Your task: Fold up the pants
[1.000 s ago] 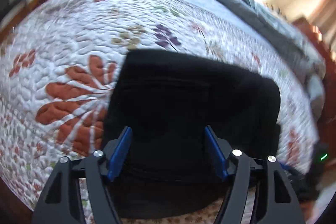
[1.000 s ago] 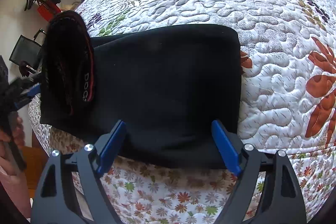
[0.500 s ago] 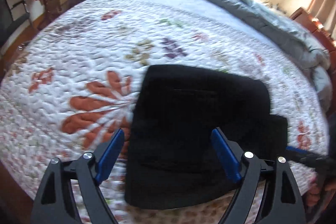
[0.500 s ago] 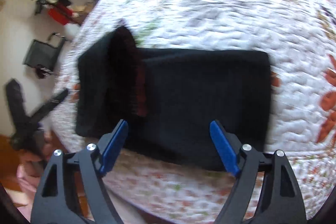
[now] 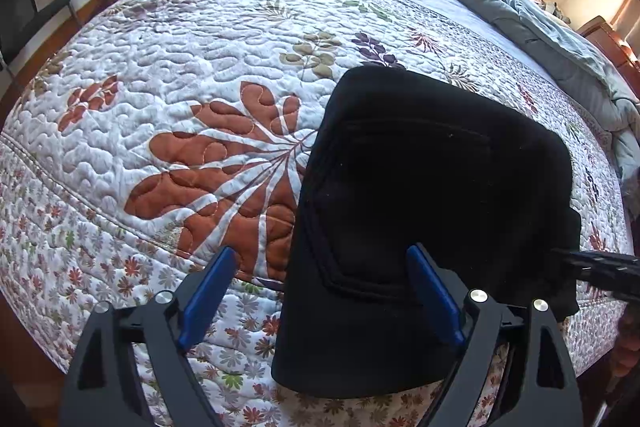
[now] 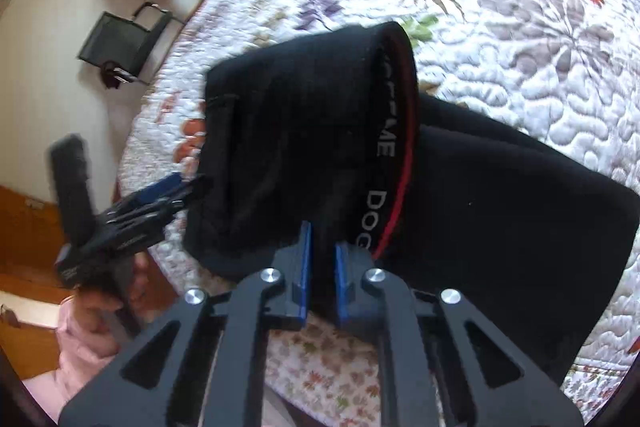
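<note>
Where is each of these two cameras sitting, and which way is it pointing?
Left wrist: rides on the left gripper, looking along its open blue fingers at the folded black pants on the white floral quilted bedspread; the other gripper's tip enters at right.
Right wrist: rides on the right gripper, shut on the pants near their red-edged waistband; the left gripper and the person's pink sleeve show at left.
Shared: pants, bedspread, each other's gripper.

The pants (image 5: 420,187) are matt black knit cloth with a red-edged elastic waistband (image 6: 394,163). The bed quilt (image 5: 200,75) is stitched, puckered cotton-like cloth. Each tool, left tool (image 5: 320,291) and right tool (image 6: 320,273), has matt black plastic arms, blue pads and shiny metal screws.
</note>
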{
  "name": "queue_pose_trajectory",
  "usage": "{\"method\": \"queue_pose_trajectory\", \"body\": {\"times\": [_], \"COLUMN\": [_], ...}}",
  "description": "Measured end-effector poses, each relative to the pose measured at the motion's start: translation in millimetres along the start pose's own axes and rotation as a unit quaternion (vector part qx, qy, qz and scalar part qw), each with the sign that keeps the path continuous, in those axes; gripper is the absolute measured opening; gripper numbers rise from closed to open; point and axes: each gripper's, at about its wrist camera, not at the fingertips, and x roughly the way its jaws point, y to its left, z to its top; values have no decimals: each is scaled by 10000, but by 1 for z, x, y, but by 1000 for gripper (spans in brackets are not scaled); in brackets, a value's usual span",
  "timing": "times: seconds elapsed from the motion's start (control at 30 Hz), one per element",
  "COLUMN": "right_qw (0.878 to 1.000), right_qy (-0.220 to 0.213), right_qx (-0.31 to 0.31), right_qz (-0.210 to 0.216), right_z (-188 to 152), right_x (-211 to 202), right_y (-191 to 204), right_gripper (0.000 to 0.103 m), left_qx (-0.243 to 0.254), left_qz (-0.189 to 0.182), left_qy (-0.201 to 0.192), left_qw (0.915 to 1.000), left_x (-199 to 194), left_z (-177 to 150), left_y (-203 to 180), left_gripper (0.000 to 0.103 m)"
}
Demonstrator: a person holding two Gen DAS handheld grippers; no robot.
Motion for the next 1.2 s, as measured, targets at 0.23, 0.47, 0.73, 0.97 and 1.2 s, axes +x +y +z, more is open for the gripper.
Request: {"method": "queue_pose_trajectory", "body": {"times": [0.23, 0.47, 0.73, 0.97, 1.2], "right_qw": [9994, 9988, 9984, 9980, 9939], "right_qy": [69, -1, 99, 312, -226], "right_qx": [139, 348, 534, 495, 228], "right_qz": [-298, -352, -129, 240, 1057], "right_z": [-16, -22, -13, 3, 6], "right_x": [-8, -2, 2, 34, -24], "right_y": [-6, -27, -37, -27, -7], "right_gripper": [5, 54, 70, 27, 17], "left_qx": [25, -49, -254, -597, -865], "left_qz": [-36, -140, -425, -620, -673], "left_qy": [109, 117, 307, 431, 384], "left_qw": [9999, 9998, 9983, 9954, 9932], "left_x": [12, 5, 2, 2, -4], "left_z": [-3, -5, -9, -21, -19], "left_y": [-4, -1, 9, 22, 31], "left_gripper": [94, 94, 94, 94, 94]}}
